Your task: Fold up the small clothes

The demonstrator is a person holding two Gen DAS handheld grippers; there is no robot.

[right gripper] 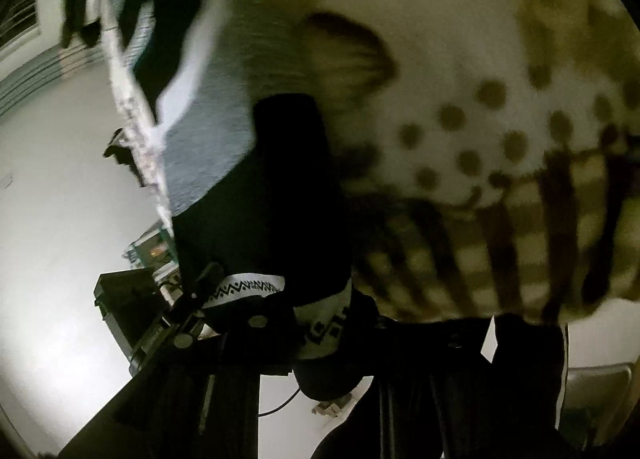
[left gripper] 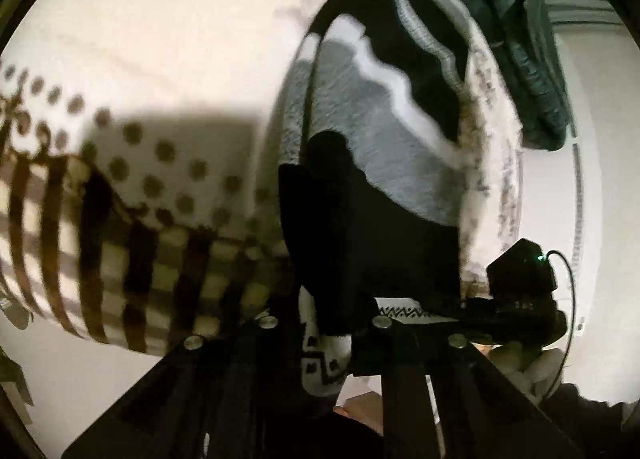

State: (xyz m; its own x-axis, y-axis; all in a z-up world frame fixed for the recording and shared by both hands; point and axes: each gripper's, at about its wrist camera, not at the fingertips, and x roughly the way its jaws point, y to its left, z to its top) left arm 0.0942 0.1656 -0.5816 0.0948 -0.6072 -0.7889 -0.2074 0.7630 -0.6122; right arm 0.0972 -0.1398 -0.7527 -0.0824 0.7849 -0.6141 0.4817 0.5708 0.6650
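Grippers both tilted downward over my dotted blanket (left gripper: 168, 163), left gripper (left gripper: 340, 259) and right gripper (right gripper: 296, 259) each closed on the knitted garment (left gripper: 360, 131), grey, black, white wavy bands, lifted just beside the blanket's striped edge, picture blurred.

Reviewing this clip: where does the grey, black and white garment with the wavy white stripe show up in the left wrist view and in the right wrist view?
Left wrist view: the grey, black and white garment fills the upper centre and right, running down to the dark fingers.
Right wrist view: it lies at upper left to centre, left of the spotted cloth.
Shared landmark: the cream blanket with brown dots and stripes, left of the garment in the left view, right of it in the right view.
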